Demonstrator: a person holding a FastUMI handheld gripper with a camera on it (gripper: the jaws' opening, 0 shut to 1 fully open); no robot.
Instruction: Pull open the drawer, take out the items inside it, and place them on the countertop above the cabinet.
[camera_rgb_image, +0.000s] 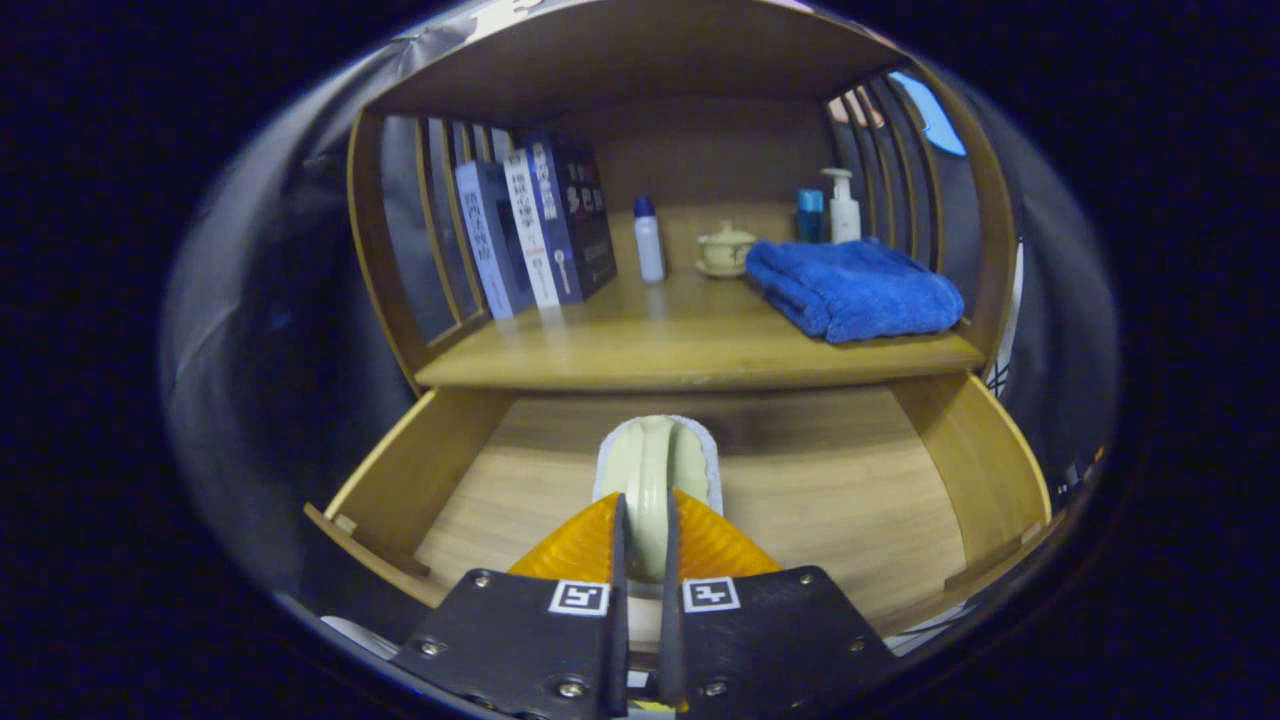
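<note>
The wooden drawer (880, 510) stands pulled open under the cabinet's countertop (690, 350). My gripper (641, 520) hangs over the drawer's middle, its two orange fingers (575, 545) pressed on the raised handle of a pale green brush (655, 470) with a white bristle edge. The brush sits between and just ahead of the fingers, over the drawer's bottom; whether it still touches the wood I cannot tell.
On the countertop beyond the drawer lie a folded blue towel (850, 288), several upright books (535, 230), a small white bottle with a blue cap (649, 240), a cream lidded cup on a saucer (725, 250), a blue container (810, 215) and a pump bottle (843, 205).
</note>
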